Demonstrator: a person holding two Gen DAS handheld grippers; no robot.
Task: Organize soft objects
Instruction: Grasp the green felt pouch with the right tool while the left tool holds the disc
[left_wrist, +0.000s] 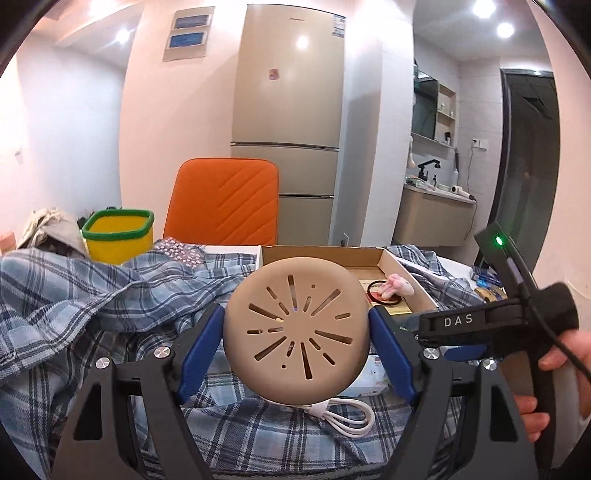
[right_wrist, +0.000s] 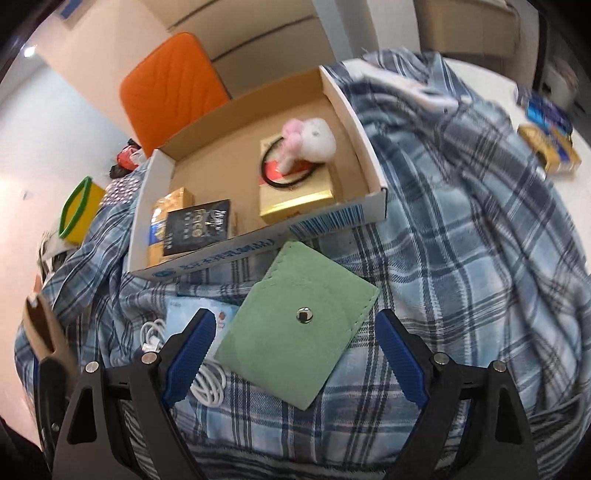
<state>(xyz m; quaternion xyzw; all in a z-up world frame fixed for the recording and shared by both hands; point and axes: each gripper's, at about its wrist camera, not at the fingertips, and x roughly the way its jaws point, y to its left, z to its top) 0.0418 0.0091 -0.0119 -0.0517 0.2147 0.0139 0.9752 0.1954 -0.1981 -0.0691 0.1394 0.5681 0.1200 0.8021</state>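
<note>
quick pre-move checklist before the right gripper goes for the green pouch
1. Right gripper open: ok.
2. Green pouch between its fingers, not yet touched: ok.
3. Pouch lies flat on the plaid cloth: ok.
4. White cable clear of the pouch: not ok, it lies at the pouch's left edge.
5. Cardboard box has bare floor left: ok.
6. Left gripper firm on the tan round pad: cannot tell.

Blue plaid, tan, green and orange

A blue-and-white plaid cloth (right_wrist: 461, 229) lies under a plain sage-green pouch (right_wrist: 295, 328); the slotted disc (left_wrist: 295, 328) is tan, the chair (left_wrist: 225, 199) orange, the bin (left_wrist: 118, 236) yellow with a green rim.
</note>
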